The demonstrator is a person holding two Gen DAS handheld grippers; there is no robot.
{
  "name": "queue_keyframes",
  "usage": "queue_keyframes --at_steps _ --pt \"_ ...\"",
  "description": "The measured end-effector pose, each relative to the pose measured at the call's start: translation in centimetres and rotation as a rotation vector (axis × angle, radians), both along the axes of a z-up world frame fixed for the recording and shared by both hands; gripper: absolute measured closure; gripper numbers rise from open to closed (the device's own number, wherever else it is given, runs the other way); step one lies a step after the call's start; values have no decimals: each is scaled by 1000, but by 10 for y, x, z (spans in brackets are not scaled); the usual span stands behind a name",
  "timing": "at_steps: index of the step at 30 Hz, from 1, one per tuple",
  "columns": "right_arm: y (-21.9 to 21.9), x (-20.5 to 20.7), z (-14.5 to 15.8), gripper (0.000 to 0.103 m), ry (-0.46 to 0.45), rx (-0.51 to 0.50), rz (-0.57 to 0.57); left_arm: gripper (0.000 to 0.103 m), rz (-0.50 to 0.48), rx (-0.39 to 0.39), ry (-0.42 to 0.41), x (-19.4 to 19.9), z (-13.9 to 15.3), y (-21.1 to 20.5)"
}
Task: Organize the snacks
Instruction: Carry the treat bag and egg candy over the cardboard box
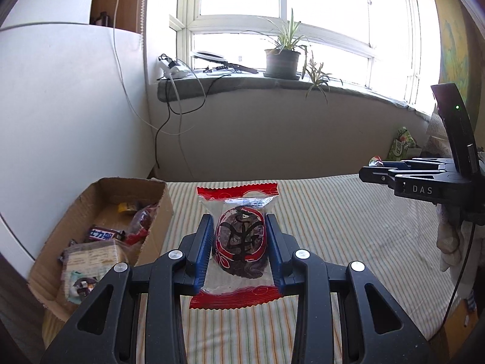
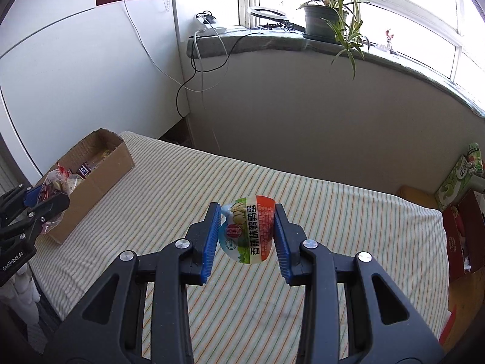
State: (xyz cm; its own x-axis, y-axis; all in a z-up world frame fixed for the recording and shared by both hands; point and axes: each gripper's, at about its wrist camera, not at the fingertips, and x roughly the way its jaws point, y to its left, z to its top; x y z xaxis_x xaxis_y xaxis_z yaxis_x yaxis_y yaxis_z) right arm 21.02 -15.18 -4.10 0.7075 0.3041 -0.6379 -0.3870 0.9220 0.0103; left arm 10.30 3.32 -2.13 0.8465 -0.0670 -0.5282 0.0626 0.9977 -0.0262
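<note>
Closest to us, the left gripper (image 1: 239, 247) has its blue pads (image 1: 202, 253) clamped on a clear packet with red crimped ends (image 1: 238, 242), a dark round cake with a black character printed over it, held up off the striped sheet (image 1: 348, 236). In the other hand, the right gripper (image 2: 247, 238) is squeezed onto a small round egg snack pouch (image 2: 250, 232), green, white and orange with printed lettering, and that too hangs clear above the bed.

Just to the left of the cake packet we have the cardboard box (image 1: 154, 221), sitting open on the near left corner of the bed. Inside it we can see a dark candy bar with white lettering (image 1: 104, 234), a pale cracker pack (image 1: 94, 257), a yellow-wrapped piece (image 1: 127, 207) and a red-and-clear wrapper (image 1: 142, 226). From the right wrist view the box lies well off to the left, and the left gripper shows there at the frame edge with its packet, just beside the box's near end.

Further out, past the right edge of the bed, a green snack bag (image 2: 463, 176) stands against the wall next to a red carton (image 2: 460, 236).

Beyond that, cables (image 1: 169, 112) trail down the white wall from a charger on the grey windowsill (image 1: 242, 86), where a ring light (image 1: 209, 57) and a potted plant (image 1: 282, 60) sit in front of the bright window.
</note>
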Motion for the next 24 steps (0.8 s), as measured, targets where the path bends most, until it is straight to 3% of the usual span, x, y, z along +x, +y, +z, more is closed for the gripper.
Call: queue_keyframes --at_steps 24 --pt "170 22 17 68 -34 -6 272 71 236 -10 -2 -15 -9 116"
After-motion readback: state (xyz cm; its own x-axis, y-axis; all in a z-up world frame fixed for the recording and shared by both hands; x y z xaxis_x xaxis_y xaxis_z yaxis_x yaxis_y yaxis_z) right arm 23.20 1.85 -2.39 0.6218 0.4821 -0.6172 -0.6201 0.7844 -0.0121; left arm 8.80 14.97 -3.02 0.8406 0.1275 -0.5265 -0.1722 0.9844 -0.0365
